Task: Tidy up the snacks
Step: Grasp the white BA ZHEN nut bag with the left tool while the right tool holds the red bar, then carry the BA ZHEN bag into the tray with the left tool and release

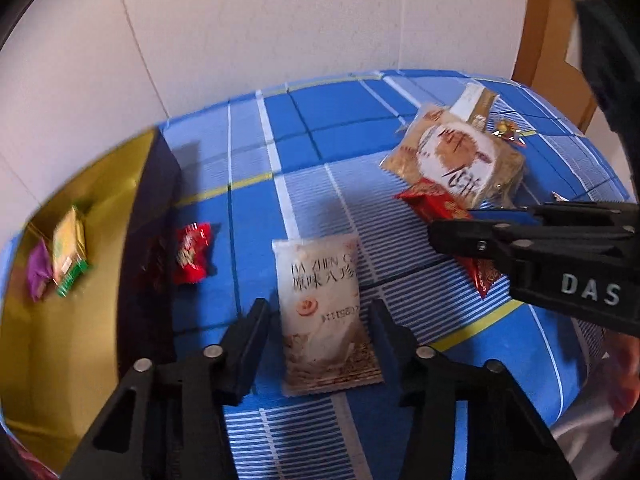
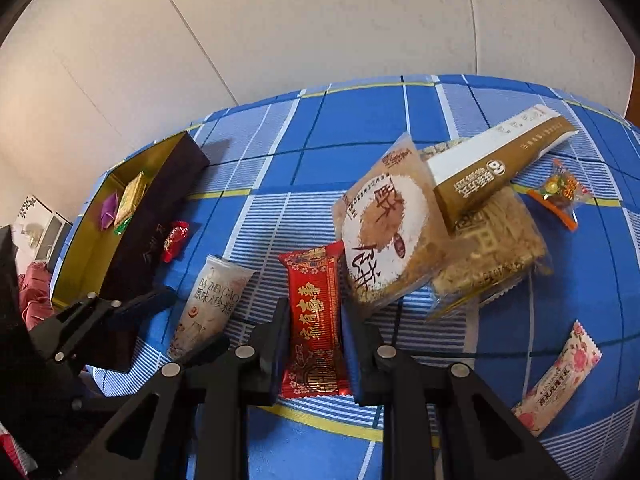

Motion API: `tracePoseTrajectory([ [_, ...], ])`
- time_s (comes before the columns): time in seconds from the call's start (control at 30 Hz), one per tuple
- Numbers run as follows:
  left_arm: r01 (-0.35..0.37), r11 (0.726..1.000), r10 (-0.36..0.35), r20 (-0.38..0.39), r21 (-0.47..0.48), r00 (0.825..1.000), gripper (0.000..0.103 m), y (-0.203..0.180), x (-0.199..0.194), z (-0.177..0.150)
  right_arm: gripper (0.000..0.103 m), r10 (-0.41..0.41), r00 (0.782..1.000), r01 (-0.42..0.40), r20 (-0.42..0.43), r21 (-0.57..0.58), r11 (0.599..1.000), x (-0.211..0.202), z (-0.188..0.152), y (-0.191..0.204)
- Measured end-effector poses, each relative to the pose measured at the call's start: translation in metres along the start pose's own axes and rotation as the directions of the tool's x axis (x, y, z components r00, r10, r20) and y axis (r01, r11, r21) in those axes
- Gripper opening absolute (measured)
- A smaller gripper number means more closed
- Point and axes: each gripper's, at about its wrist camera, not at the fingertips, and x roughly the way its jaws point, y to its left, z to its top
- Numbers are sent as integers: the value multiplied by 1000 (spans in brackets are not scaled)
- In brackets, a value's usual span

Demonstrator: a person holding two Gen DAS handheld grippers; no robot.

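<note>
The left gripper [image 1: 320, 320] straddles a white cake packet [image 1: 324, 312] lying flat on the blue checked cloth [image 1: 340, 120]; its jaws stand partly open, a sliver of cloth showing between each pad and the packet's edges. The right gripper [image 2: 314, 344] has narrowed onto a red snack bar [image 2: 314, 320], both pads pressing on its long sides. To the left sits the dark box with gold lining [image 2: 80, 248], holding a green-yellow packet [image 2: 130, 196] and a purple sweet [image 2: 108, 208]; a red candy [image 2: 175, 240] lies just beside its outer wall. Bare cloth lies between white packet and box. Larger packs [image 2: 400, 220] crowd the right gripper's far side.
</note>
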Motion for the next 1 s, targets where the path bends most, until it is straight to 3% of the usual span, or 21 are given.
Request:
tracePoseTrajectory([
  [0.07, 14, 1000, -14, 5, -20, 1000, 49, 3, 0, 0, 24, -3, 1000, 3, -3, -1, 1000, 2, 0, 0],
  [0.27, 32, 999, -32, 15, -1, 999, 35, 0, -6, -2, 24, -1, 1000, 1, 21, -2, 1000, 2, -1, 2],
  [0.63, 141, 987, -132, 122, -72, 984, 33, 18, -44, -10, 24, -12, 1000, 12, 13, 1, 1000, 12, 1, 6],
  [1.0, 177, 966, -127, 252, -189, 959, 33, 80, -88, -3, 24, -19, 999, 20, 27, -23, 1000, 16, 2, 15],
])
